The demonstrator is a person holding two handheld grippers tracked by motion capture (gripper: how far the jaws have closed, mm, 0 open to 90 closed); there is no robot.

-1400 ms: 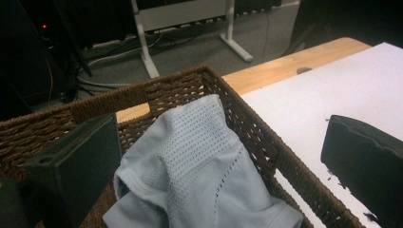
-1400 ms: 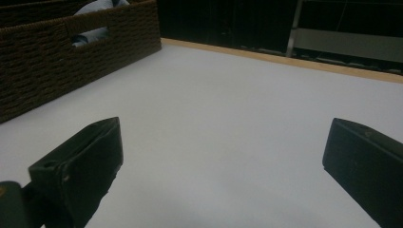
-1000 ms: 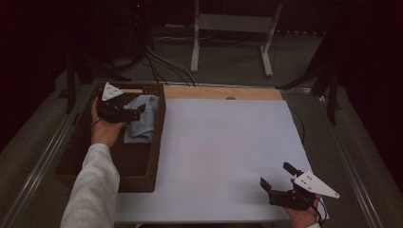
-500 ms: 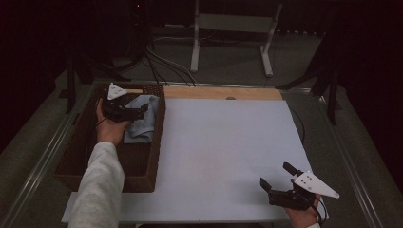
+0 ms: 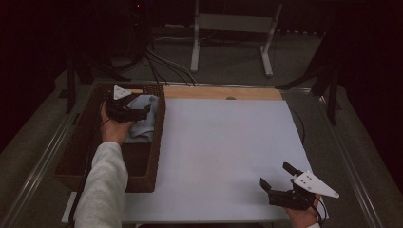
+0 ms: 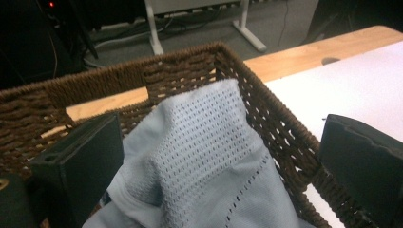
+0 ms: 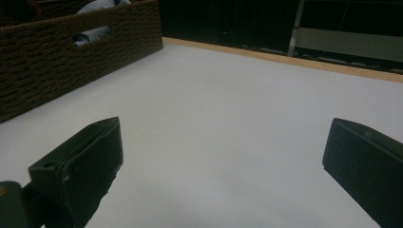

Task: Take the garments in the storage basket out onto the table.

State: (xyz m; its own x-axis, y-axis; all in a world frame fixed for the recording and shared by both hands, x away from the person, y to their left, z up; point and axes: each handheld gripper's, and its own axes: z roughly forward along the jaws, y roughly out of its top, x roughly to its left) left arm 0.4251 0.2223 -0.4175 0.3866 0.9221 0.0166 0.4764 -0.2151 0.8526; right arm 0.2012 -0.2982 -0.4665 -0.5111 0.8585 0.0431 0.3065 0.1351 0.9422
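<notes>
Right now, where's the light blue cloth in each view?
High view: cloth upper left, in the far end of the basket, by the left gripper.
Left gripper view: cloth centre, between the open jaws.
Right gripper view: cloth top left, through the basket handle hole.
Shared landmark: the basket.

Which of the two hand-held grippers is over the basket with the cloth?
The left hand-held gripper: it hangs open over the light blue cloth in the wicker basket. The right hand-held gripper sits open above the white tabletop.

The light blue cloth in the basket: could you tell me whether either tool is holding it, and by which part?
Nothing is held. The left tool is open with its jaws astride the light blue cloth in the wicker basket; the right tool is open over the table.
</notes>
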